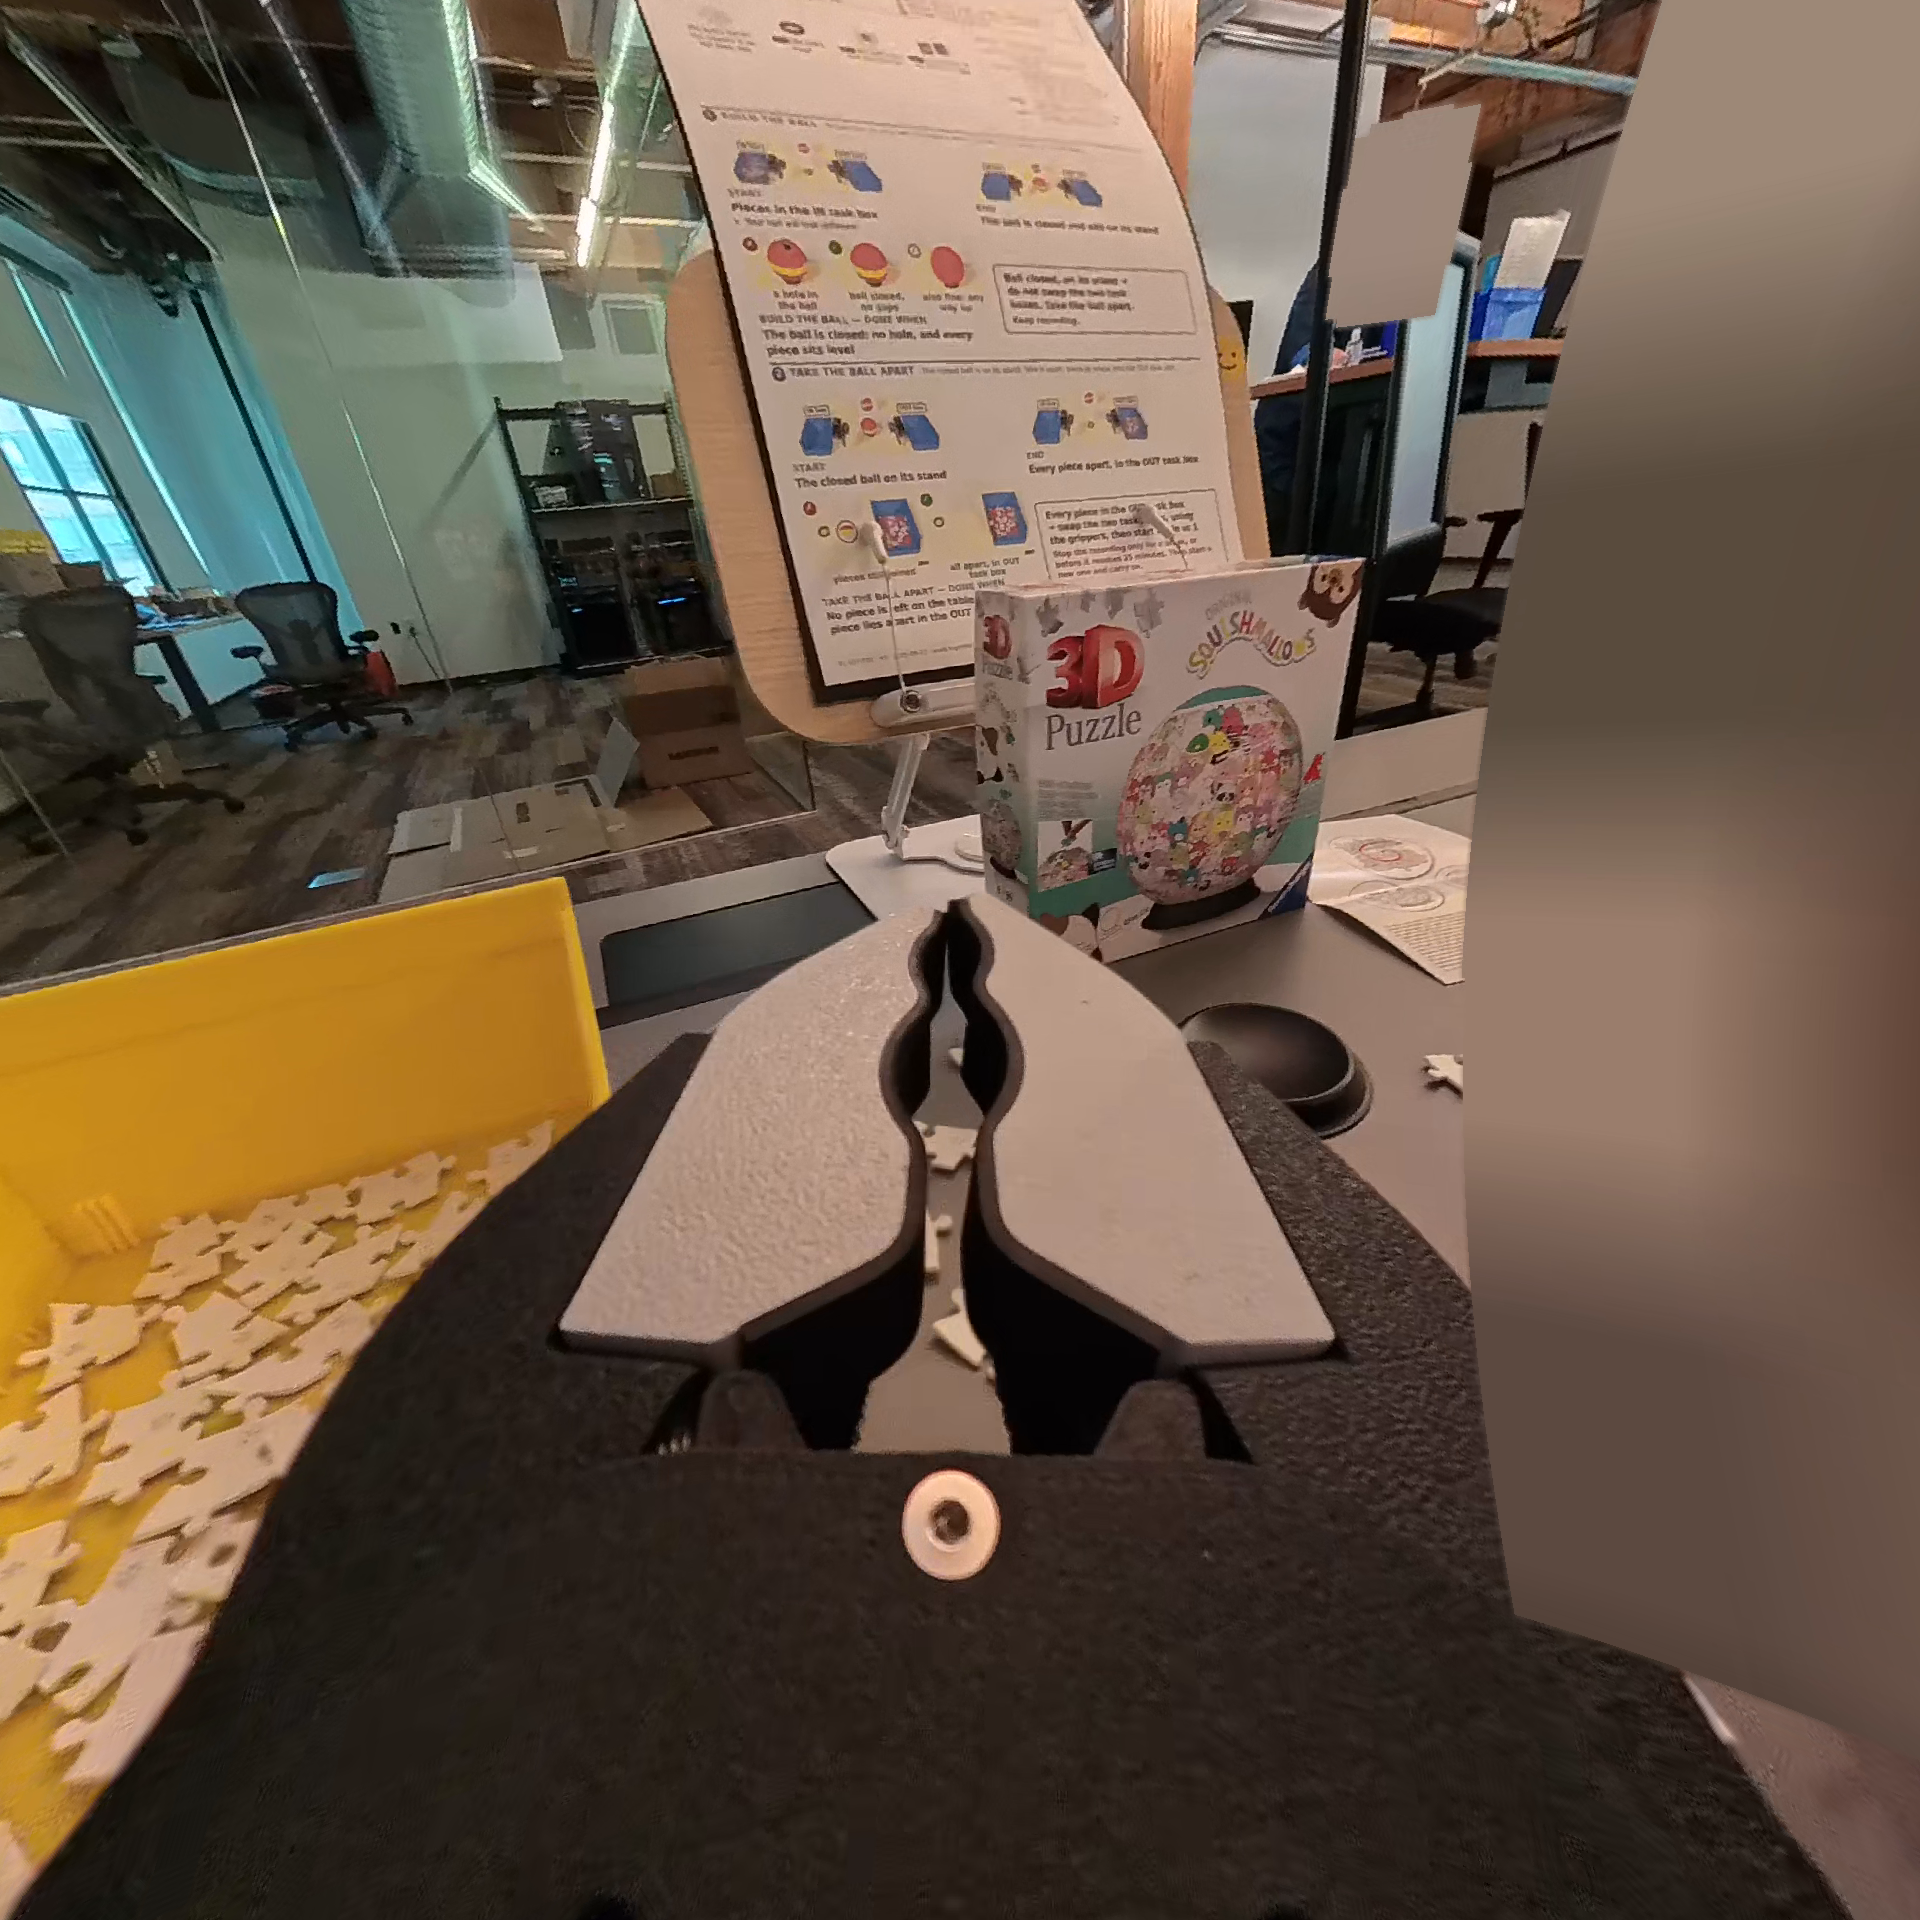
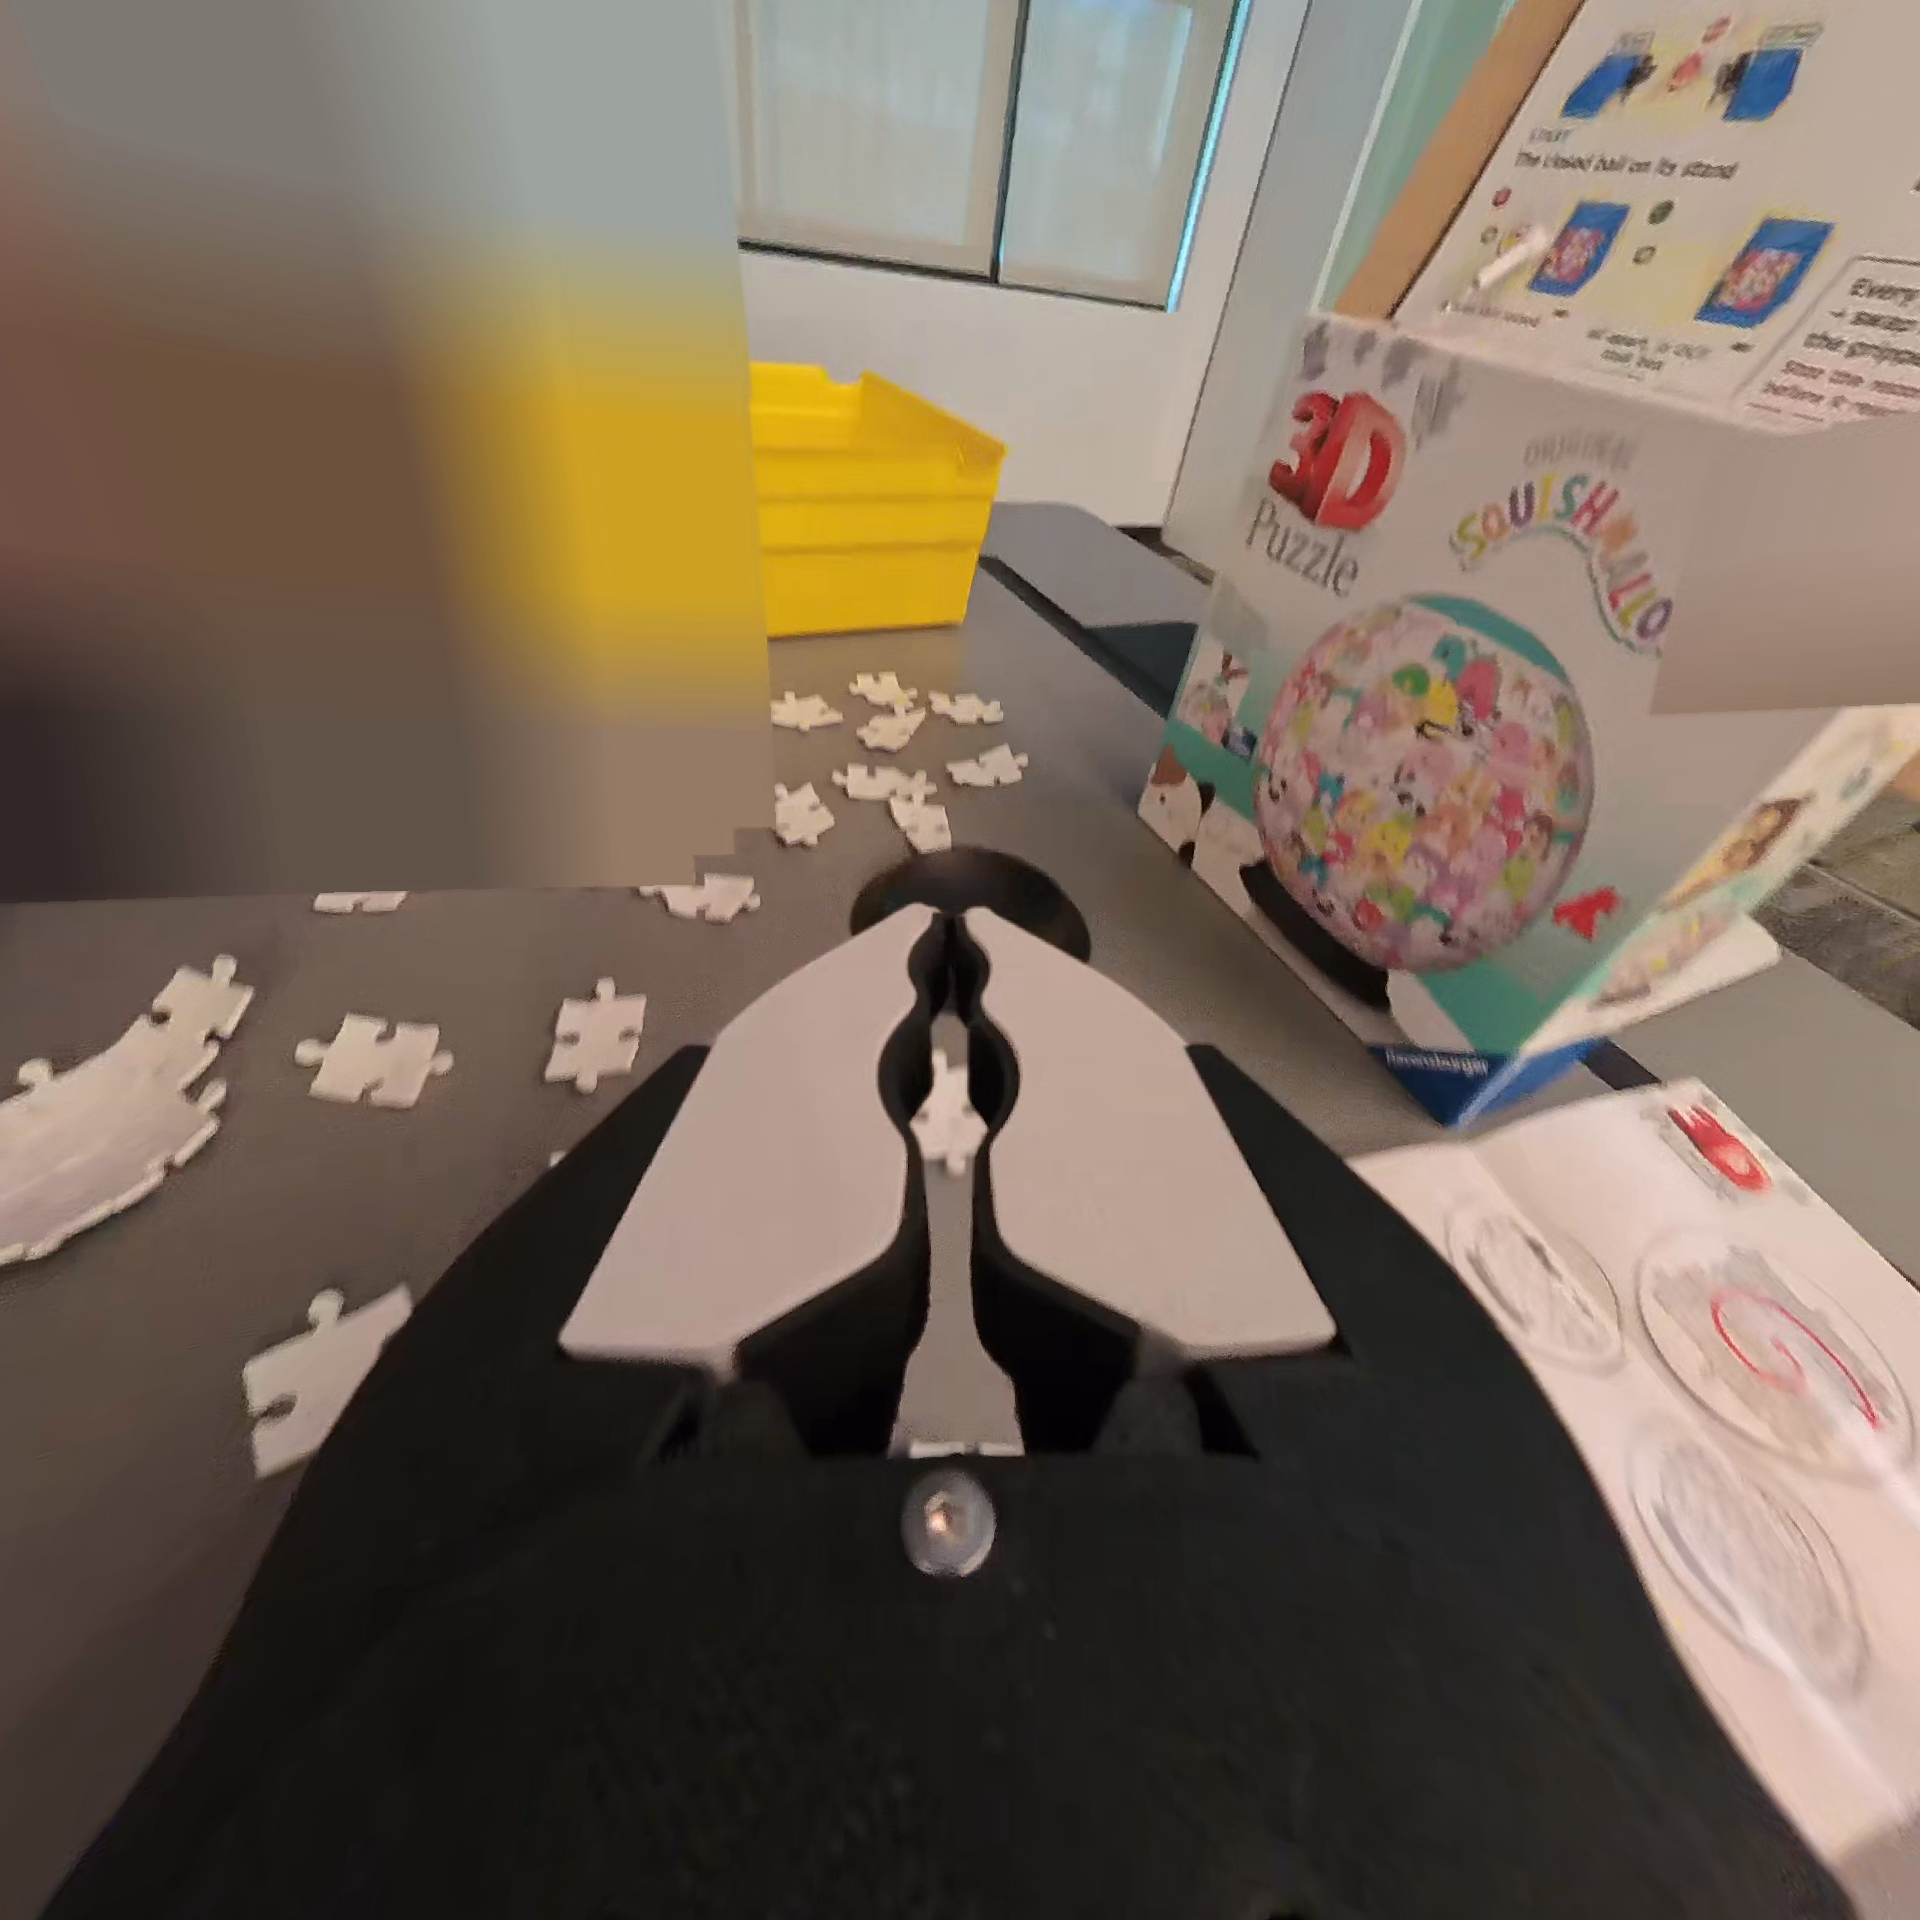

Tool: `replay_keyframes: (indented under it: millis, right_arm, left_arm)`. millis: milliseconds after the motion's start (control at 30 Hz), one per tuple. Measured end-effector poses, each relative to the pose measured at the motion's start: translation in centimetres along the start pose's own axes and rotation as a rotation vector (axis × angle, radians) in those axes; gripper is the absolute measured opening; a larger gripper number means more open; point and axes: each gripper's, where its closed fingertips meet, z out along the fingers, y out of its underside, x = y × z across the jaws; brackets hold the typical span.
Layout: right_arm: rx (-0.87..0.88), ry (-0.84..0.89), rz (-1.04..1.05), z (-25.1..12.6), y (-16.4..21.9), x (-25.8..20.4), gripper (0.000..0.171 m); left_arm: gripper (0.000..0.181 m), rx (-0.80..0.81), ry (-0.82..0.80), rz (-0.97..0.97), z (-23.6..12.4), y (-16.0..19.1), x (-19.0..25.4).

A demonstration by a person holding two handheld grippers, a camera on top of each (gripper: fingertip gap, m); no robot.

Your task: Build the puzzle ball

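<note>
Left wrist view. Yellow bin (image 1: 291,1049) at left, open top, floor covered with many loose white puzzle pieces (image 1: 187,1340) lying blank side up. Left gripper (image 1: 951,930) raised over the grey counter (image 1: 1382,1195), fingers pointing forward, tips closed together, nothing held. A few stray pieces (image 1: 948,1148) visible on the counter through the gap behind the tips. Black round stand (image 1: 1273,1049) just right of the gripper, nothing on it. Puzzle box (image 1: 1164,758) upright behind the stand, printed with a colourful ball. Instruction sheet (image 1: 935,343) on a wooden board behind the box. Folded paper leaflet (image 1: 1397,904) flat to the right of the box.

Right wrist view, somewhat motion-blurred. Stacked yellow bins (image 2: 868,509) at the far end of the counter (image 2: 1060,665); contents hidden from this angle. Scattered white pieces (image 2: 894,748) in front of them. Curved assembled section (image 2: 104,1132) of joined pieces at far left, white side up, more single pieces beside it. No finished ball. Right gripper (image 2: 951,920) low over the counter, tips closed, empty; one piece (image 2: 948,1117) on the counter seen through the gap. Black stand (image 2: 1039,894) just beyond the tips. Puzzle box (image 2: 1444,727) at right, open leaflet (image 2: 1704,1330) in front of it.
</note>
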Motion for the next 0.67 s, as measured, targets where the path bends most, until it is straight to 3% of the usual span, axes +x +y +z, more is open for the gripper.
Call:
replay_keyframes:
  millis: [133,300,667]
  right_arm:
    - [-0.050,0.070,-0.069,-2.3,2.2,-1.4,0.000]
    - [-0.058,0.034,-0.236,-2.0,2.2,-2.7,0.001]
    - [0.033,-0.019,-0.162,-2.3,1.5,-3.3,0.001]
  left_arm:
    - [0.000,-0.003,0.017,0.039,0.1,0.0,0.7]
    - [0.000,-0.002,0.008,0.096,0.0,-0.2,1.3]
    - [0.000,-0.042,0.044,0.075,0.5,1.0,2.0]
